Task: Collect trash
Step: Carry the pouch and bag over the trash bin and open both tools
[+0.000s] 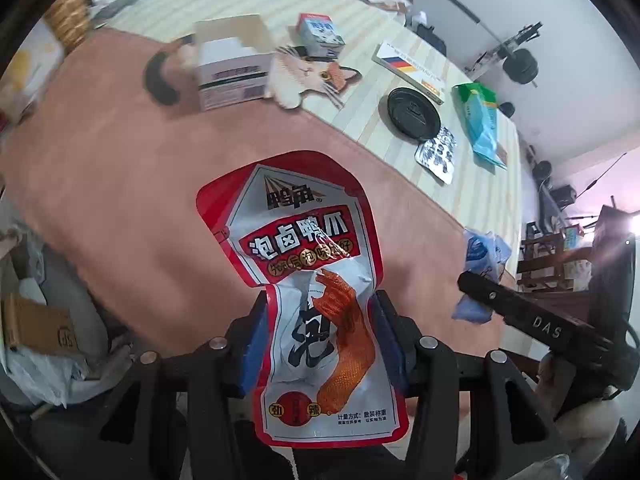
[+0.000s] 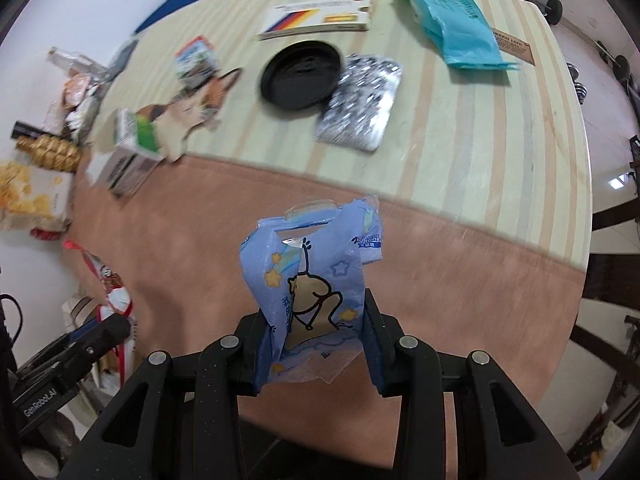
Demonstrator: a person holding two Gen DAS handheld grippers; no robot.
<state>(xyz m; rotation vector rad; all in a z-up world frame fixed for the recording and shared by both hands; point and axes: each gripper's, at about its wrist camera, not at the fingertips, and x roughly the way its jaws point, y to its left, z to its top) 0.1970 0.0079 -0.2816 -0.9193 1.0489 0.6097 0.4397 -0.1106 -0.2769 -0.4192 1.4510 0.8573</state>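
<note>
The red and white snack packet [image 1: 316,300] carries the logo 鸭承, then in large white characters on a red band 泡卤鸭爪, with a smaller line beneath it that is creased and only partly legible. A big black 泡 sits beside the drawn orange duck foot, two yellow circles near the bottom read 劲 and 辣, and small black print reads 计量方式:散装称重. The black bar [image 1: 536,320] of the other gripper bears the white letters DAS. In the right wrist view, the black device [image 2: 60,376] at the lower left is marked GenRobot.AI. A brown tag [image 2: 514,46] on the table shows "FRESH LIFE". Print on the blue cartoon wrapper [image 2: 312,292] is too blurred to read.
</note>
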